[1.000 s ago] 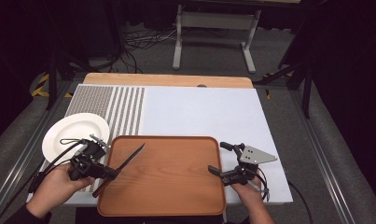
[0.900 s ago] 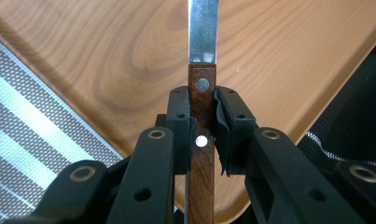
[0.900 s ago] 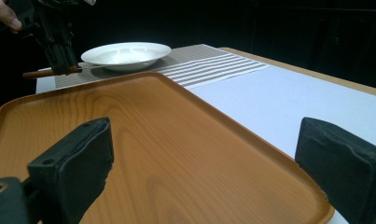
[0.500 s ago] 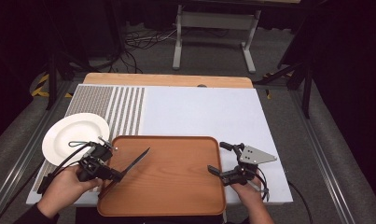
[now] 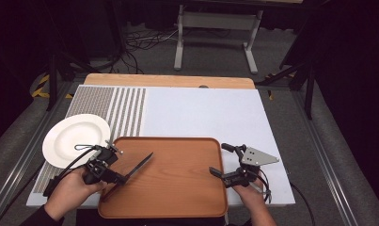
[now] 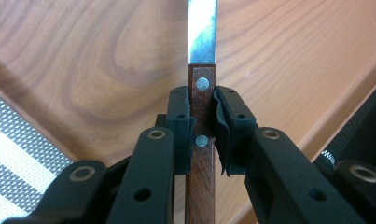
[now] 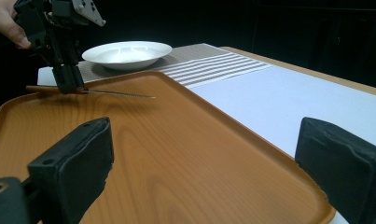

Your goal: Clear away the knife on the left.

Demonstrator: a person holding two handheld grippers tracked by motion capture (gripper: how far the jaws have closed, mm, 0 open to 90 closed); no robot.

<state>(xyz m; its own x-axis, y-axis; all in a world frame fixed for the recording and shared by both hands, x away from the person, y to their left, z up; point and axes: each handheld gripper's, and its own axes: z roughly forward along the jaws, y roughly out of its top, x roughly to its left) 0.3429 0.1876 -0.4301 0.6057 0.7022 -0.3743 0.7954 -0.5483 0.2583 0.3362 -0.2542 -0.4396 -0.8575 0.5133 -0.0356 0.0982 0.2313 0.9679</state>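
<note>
No brand, label or readable writing is seen on any object. Nearest the person, the left gripper (image 5: 113, 175) is held over the left edge of the wooden tray (image 5: 177, 197), and its jaws are clamped on the wooden handle of a knife (image 5: 136, 167). In the left gripper view the pads (image 6: 182, 126) are pressed against both sides of the riveted handle, and the steel blade is seen running straight ahead from them, in line with the jaws. In the high view the knife's long axis is laid diagonally, with the handle at the lower left by the tray's rim and the tip pointed up and to the right, toward the tray's middle. In the right gripper view the knife (image 7: 94, 92) is seen roughly level, just above the tray surface (image 7: 185, 154); whether it touches the wood cannot be told. At the tray's right edge the right gripper (image 5: 221, 160) is held with its jaws spread wide and nothing between them. Farther off, a white plate (image 5: 69, 136) is set on the striped placemat (image 5: 126, 106), just beyond the tray's left corner. The pale table cover (image 5: 201, 113) is spread beyond the tray.
</note>
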